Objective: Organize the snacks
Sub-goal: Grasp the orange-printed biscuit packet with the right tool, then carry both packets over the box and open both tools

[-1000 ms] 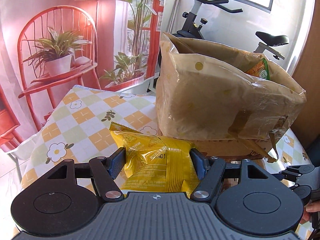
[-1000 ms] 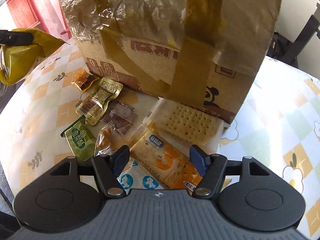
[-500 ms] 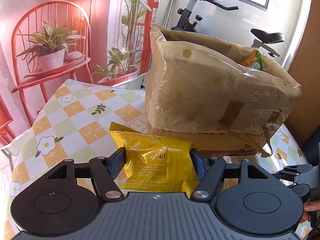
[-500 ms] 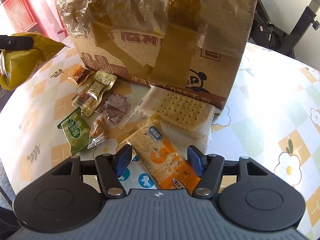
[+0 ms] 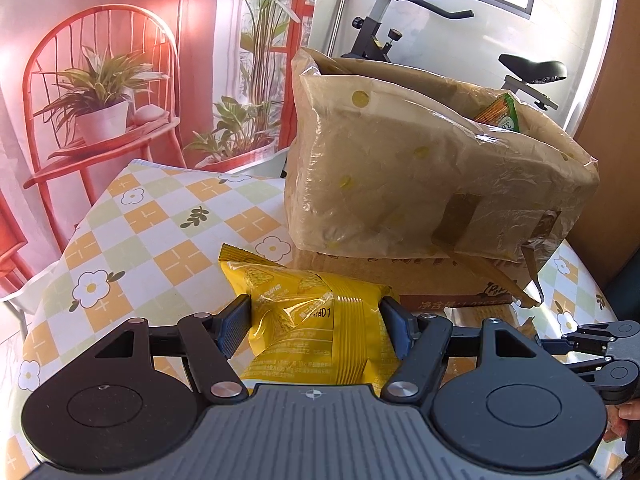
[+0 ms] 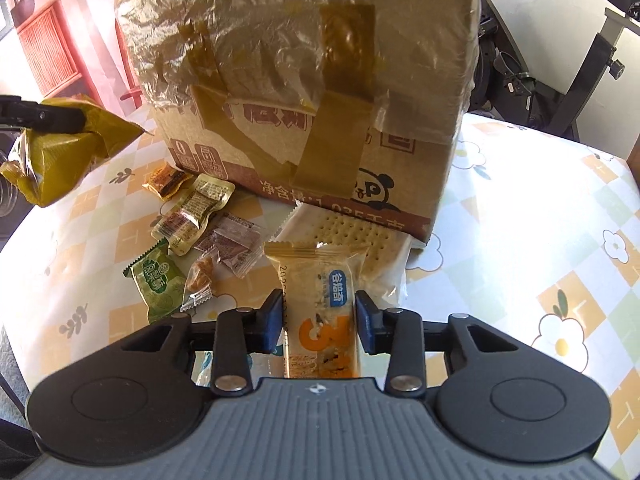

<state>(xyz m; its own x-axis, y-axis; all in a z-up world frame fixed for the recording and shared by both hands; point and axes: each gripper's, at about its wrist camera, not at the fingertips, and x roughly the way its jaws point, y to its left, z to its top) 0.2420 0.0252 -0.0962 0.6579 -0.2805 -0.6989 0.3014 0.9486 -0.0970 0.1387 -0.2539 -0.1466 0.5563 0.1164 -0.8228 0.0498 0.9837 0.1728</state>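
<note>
My left gripper (image 5: pixel 316 326) is shut on a yellow snack bag (image 5: pixel 308 320) and holds it above the table, in front of the taped cardboard box (image 5: pixel 400 184). The box is open at the top with a green packet (image 5: pixel 500 114) inside. In the right wrist view my right gripper (image 6: pixel 319 322) is shut on an orange-and-white snack bar (image 6: pixel 320 308), lifted off the table in front of the box (image 6: pixel 304 92). The yellow bag also shows at the far left of that view (image 6: pixel 60 148).
Loose snacks lie on the checked tablecloth (image 6: pixel 520 220) by the box: a cracker pack (image 6: pixel 352 236), a green packet (image 6: pixel 158 280), beige sachets (image 6: pixel 196 212) and small brown packets (image 6: pixel 232 240). An exercise bike (image 5: pixel 400 12) stands behind the table.
My right gripper has closed on the snack bar and lifted it upright off the table. My left gripper, still holding the yellow bag, has drifted slightly relative to the box.
</note>
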